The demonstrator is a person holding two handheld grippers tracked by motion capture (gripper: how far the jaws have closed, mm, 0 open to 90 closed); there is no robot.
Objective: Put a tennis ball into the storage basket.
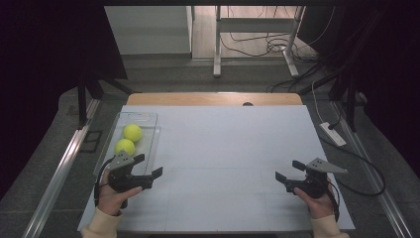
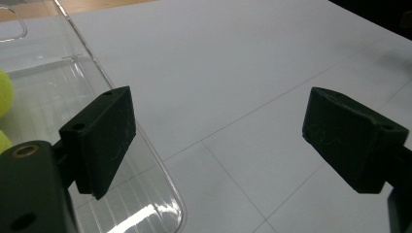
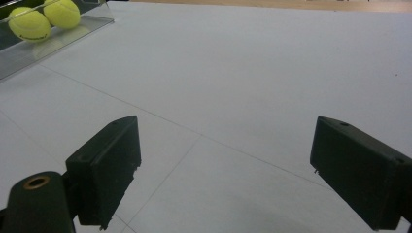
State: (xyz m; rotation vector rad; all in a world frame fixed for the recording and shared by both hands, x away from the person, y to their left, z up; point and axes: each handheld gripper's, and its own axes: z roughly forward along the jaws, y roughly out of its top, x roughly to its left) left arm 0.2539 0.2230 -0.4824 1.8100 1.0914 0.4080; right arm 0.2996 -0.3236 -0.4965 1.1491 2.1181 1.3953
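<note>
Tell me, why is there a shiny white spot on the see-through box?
In the left gripper view, light glares off the clear tray at its rounded rim; in the high view the tray looks faint, the room around the table dark; in the right gripper view the tennis balls look slightly soft.

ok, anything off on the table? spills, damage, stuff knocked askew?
Nothing stands out. Two tennis balls sit inside the clear tray at the table's left edge, and the tray lies flat, roughly square with the white table. No spill or damage shows. The left gripper and right gripper are both open, with nothing between the jaws.
</note>
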